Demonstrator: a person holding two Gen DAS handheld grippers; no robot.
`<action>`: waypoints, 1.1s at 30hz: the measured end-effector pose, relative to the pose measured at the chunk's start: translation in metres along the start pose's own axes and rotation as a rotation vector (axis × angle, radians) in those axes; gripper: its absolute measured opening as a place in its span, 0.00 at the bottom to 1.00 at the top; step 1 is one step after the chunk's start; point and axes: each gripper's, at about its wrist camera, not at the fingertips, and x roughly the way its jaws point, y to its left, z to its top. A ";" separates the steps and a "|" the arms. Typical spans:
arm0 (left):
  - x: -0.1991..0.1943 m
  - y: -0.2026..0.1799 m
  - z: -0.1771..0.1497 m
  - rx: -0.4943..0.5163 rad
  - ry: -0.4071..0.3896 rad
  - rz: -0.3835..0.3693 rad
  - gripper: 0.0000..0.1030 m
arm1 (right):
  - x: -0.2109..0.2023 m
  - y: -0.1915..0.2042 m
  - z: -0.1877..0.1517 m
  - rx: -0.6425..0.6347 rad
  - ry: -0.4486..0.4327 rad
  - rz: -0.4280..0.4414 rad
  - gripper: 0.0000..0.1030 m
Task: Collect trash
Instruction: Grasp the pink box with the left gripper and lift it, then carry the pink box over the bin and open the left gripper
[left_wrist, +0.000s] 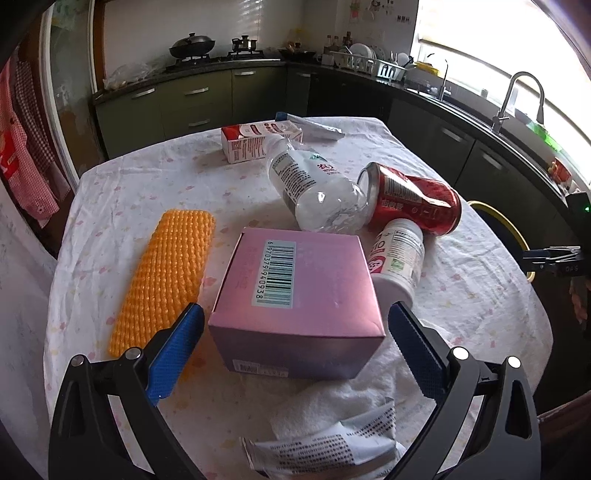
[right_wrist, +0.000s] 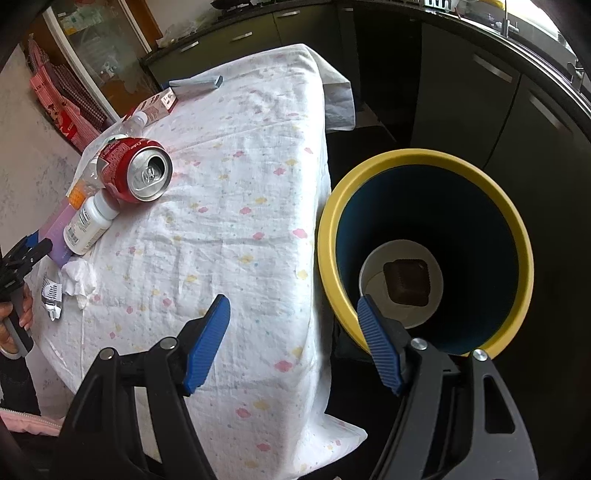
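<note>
A home kitchen with dark green cabinets, a stove and a sink under a bright window surrounds a tabletop draped in a white cloth dotted with pastel shapes. Just beside the tabletop's right edge stands a yellow-rimmed bin, blue inside, with a white cup and a dark square object at its bottom. On the cloth, a pink box with a barcode lies near, directly ahead of the left tongs, whose blue pads are spread apart on either side of its near end, not touching it. To its left lies an orange foam net. Beyond the box lie a clear plastic bottle, a dented red can touching it, and a white pill bottle against the box's right side; a red-and-white carton sits farther off. Crumpled tissue and a printed wrapper lie nearest. The right tongs hang apart and empty over the tabletop's right edge, one pad before the bin's rim.
</note>
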 end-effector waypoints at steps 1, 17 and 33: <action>0.001 0.000 0.000 0.005 0.001 0.000 0.95 | 0.001 0.000 0.000 -0.002 0.003 0.000 0.66; 0.013 -0.001 -0.002 0.012 0.019 0.027 0.74 | 0.007 0.001 -0.001 -0.006 0.017 0.009 0.66; -0.048 -0.024 0.000 0.042 -0.071 0.028 0.74 | -0.005 0.002 -0.010 0.001 -0.005 0.016 0.66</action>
